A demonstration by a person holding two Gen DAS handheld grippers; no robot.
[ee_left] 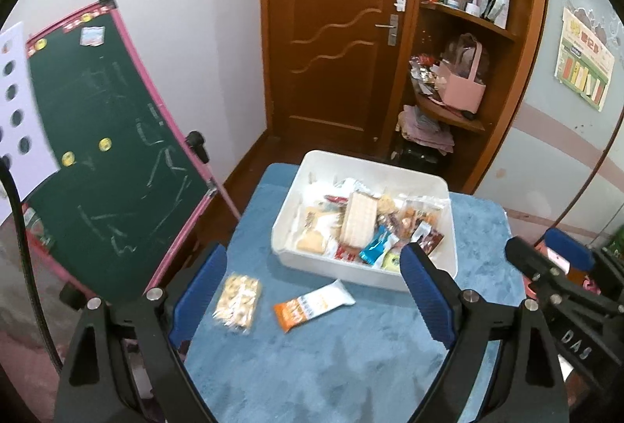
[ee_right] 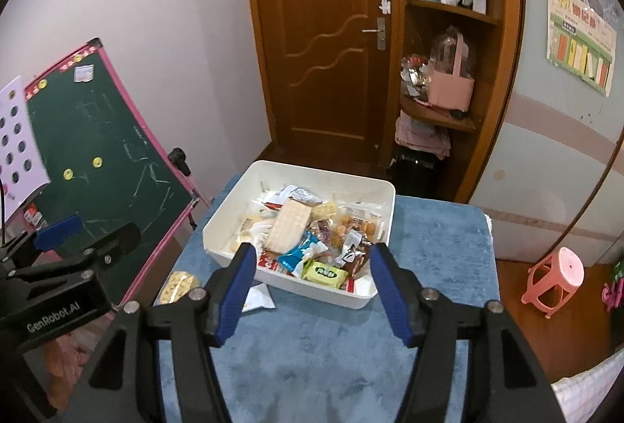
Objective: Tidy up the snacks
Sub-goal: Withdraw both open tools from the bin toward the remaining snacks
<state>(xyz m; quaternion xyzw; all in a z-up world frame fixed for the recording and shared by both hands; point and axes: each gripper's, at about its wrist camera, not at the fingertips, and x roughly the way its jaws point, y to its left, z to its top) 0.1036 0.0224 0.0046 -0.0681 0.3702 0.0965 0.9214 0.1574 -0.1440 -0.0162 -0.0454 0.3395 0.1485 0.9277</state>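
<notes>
Nearing done: most snacks heaped in the white bin (ee_left: 448, 224) at 12 o'clock, a nut packet (ee_left: 238, 300) and orange-white bar (ee_left: 312, 306) left on the blue worktop (ee_left: 351, 364) at 7 o'clock; left gripper (ee_left: 312, 290) and right gripper (ee_right: 312, 290) fingers released, empty.

Tabletop (ee_left: 351, 364) was covered w/ blue plush cloth, matt and fuzzy. White bin (ee_left: 409, 185) near its far edge looked like smooth plastic, slight sheen. Snack packets (ee_right: 312, 239) inside were glossy film; the clear-wrapped cracker pack (ee_left: 238, 300) and orange-white packet (ee_left: 312, 308) by the near-left edge looked the same, shiny plastic wrap. Left gripper (ee_left: 312, 290) & right gripper (ee_right: 308, 290): matt black plastic arms, blue ribbed pads, bright metal screw heads. Door (ee_left: 331, 33) was varnished wood, semi-gloss. Chalkboard (ee_left: 105, 150) was matt green. Stool (ee_right: 555, 278) was pink plastic.
</notes>
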